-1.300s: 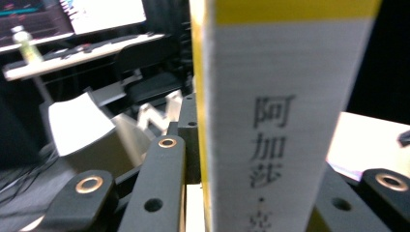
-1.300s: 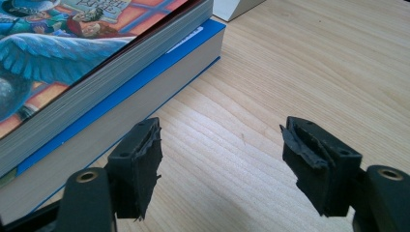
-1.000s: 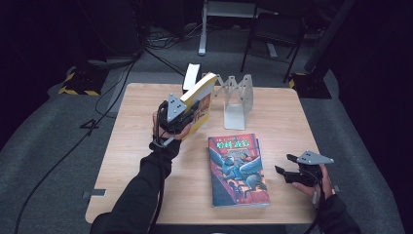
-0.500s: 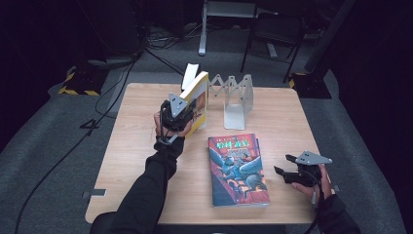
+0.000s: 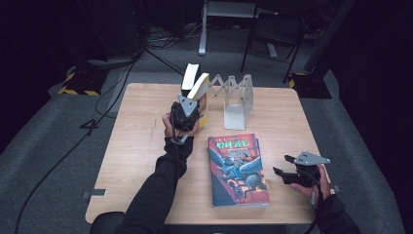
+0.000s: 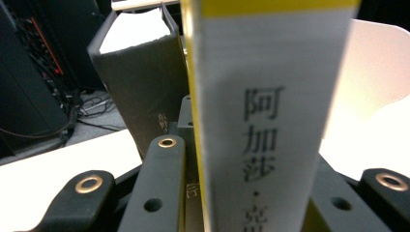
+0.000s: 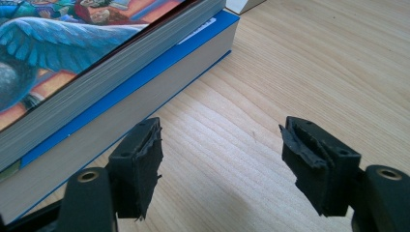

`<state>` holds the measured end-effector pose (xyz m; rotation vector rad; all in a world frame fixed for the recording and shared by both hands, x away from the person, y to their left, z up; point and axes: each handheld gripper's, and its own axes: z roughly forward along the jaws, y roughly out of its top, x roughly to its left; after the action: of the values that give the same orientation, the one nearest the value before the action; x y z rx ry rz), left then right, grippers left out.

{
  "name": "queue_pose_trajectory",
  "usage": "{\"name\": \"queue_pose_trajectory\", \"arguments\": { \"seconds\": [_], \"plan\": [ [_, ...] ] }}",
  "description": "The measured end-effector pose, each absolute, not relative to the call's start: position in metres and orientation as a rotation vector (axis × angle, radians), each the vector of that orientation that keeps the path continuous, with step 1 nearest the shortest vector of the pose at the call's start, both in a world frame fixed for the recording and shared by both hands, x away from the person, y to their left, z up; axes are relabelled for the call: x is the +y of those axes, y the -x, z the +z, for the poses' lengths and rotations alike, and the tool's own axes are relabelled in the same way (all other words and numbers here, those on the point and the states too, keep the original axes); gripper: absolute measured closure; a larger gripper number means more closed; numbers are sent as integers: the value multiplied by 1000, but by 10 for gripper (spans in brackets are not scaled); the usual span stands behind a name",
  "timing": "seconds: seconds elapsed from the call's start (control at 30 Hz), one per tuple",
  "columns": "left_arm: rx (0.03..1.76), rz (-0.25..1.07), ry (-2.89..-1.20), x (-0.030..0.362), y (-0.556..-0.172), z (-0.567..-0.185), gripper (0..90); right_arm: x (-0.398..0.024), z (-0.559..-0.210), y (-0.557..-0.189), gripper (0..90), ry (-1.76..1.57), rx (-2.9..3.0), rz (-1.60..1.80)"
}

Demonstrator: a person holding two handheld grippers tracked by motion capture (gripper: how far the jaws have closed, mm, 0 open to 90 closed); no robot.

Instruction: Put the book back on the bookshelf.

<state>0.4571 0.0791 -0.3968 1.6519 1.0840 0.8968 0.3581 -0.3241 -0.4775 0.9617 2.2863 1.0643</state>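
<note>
Left gripper [image 5: 187, 113] is clamped on the spine of a yellow-edged paperback with black Chinese lettering [image 6: 270, 111]; jaws closed tight on it, book held upright and tilted at the far side of the light wooden worktop [image 5: 141, 146]. In the left gripper view a dark grey hardback with white page edges [image 6: 140, 82] stands just beside it on the left, and a white metal accordion book rack [image 5: 236, 100] sits to its right, near but contact unclear. Right gripper [image 5: 287, 173] rests low at the near right of the worktop, jaws wide apart, nothing between them. A stack of two books lying flat, illustrated cover on top [image 5: 236, 168] and blue-covered one under it [image 7: 145, 77], is just left of it, not touching.
</note>
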Motion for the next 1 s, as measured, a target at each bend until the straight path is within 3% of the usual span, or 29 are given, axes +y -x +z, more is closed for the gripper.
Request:
{"name": "queue_pose_trajectory", "arguments": {
  "seconds": [0.17,0.5,1.0],
  "plan": [
    [1100,896,-1642,76,-459,-402,745,-323,-478,-358,312,-953,2291,1059],
    [1153,1030,-1673,58,-447,-403,745,-322,-479,-358,312,-946,2307,1054],
    [1193,1047,-1626,50,-465,-406,743,-320,-480,-359,312,-937,2317,1053]
  ]
}}
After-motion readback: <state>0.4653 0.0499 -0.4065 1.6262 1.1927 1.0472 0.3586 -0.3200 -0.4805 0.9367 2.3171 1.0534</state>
